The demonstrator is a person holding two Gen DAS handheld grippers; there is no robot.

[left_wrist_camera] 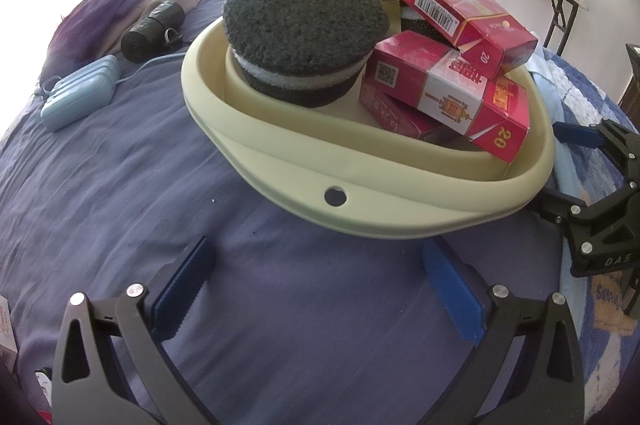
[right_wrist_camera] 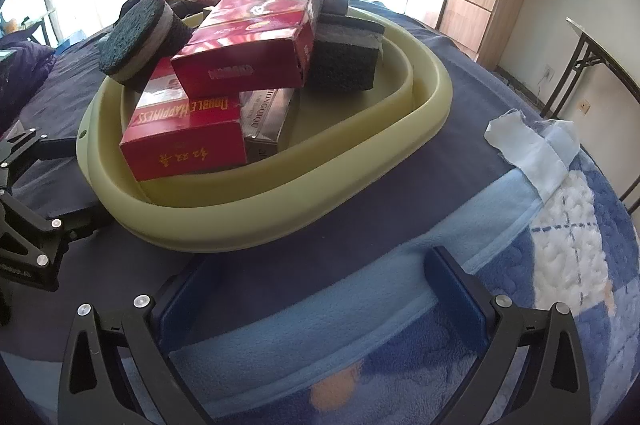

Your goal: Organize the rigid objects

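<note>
Pale green basin (left_wrist_camera: 400,193) is sitting on the bed (left_wrist_camera: 120,185), holding red cigarette packs (left_wrist_camera: 444,93) and scouring sponges (left_wrist_camera: 304,21). Both claws, left claw (left_wrist_camera: 316,289) and right claw (right_wrist_camera: 316,301), are hovering wide open, empty. Loading looks nearly finished; next is probably fetching stray items.

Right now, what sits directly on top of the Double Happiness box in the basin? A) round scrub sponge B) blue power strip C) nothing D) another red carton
D: another red carton lies tilted across the Double Happiness box inside the basin; the round sponge sits beside them.
</note>
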